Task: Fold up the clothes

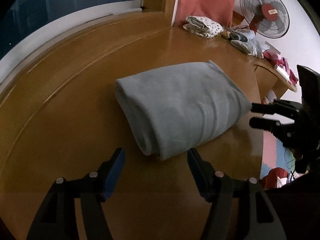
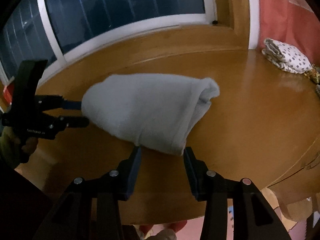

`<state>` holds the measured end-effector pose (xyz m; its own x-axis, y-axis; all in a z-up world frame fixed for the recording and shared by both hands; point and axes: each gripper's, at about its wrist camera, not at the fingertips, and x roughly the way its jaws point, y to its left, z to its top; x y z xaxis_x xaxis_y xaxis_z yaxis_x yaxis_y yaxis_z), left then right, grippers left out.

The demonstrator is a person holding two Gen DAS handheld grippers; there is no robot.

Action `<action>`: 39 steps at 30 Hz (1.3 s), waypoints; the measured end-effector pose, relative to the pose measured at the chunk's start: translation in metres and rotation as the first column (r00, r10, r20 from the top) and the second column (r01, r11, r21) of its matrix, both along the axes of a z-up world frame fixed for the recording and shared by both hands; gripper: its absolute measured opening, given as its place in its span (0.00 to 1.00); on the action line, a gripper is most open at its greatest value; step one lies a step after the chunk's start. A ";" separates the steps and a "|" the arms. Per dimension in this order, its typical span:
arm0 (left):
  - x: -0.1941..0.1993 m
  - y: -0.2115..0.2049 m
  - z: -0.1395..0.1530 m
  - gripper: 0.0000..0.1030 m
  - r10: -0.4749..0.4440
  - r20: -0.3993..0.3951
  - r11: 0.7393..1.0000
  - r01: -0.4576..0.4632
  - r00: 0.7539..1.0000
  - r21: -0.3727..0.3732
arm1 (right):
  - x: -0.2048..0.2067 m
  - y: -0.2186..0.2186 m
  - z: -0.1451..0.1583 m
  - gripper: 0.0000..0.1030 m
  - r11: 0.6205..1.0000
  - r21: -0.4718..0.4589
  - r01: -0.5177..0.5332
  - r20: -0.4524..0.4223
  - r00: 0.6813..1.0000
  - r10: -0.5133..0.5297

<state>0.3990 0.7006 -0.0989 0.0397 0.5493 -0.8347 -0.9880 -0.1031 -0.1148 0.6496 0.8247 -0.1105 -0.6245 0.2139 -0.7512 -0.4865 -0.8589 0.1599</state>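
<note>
A folded grey-blue cloth (image 1: 180,108) (image 2: 144,108) lies as a thick bundle on the wooden table (image 1: 70,104) (image 2: 250,110). My left gripper (image 1: 156,154) stands open, and the bundle's near corner lies just ahead of its tips without being pressed. From the right wrist view, the left gripper (image 2: 83,113) meets the cloth's left end. My right gripper (image 2: 162,152) is open, its tips flanking the bundle's near end. In the left wrist view the right gripper (image 1: 253,115) sits at the cloth's right corner, with bare table showing between its fingers.
A folded spotted cloth (image 1: 202,26) (image 2: 286,58) and a heap of loose clothes (image 1: 246,40) lie at the table's far right. A standing fan (image 1: 264,14) is behind them. A dark window (image 2: 120,10) runs along the back. Foam floor mats (image 1: 274,152) show past the right edge.
</note>
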 end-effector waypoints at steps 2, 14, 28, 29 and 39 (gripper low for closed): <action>0.002 0.004 -0.002 0.51 -0.004 0.012 1.000 0.004 1.000 0.011 | -0.004 0.002 -0.003 0.43 1.000 0.013 -0.001 0.003 1.000 0.001; 0.003 0.003 0.011 0.16 -0.011 -0.015 0.999 0.012 1.000 0.043 | -0.001 -0.007 0.009 0.08 0.983 0.183 0.000 0.023 1.000 -0.004; 0.003 -0.036 0.025 0.16 0.073 -0.027 0.996 -0.074 0.997 -0.040 | 0.021 -0.021 0.023 0.14 0.982 0.185 -0.028 0.052 0.998 0.019; 0.004 -0.035 0.033 0.16 0.075 -0.028 0.997 -0.076 0.997 -0.013 | 0.026 -0.021 0.032 0.14 0.982 0.190 -0.016 0.013 1.000 0.014; 0.017 0.023 0.019 0.19 0.021 -0.041 1.000 -0.021 0.999 -0.006 | -0.010 -0.016 0.000 0.13 0.978 0.168 -0.122 0.052 0.992 0.115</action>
<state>0.4155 0.7236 -0.0800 -0.0060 0.5445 -0.8387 -0.9895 -0.1244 -0.0738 0.6399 0.8089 -0.1106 -0.6216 0.2678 -0.7362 -0.3830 -0.9237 -0.0126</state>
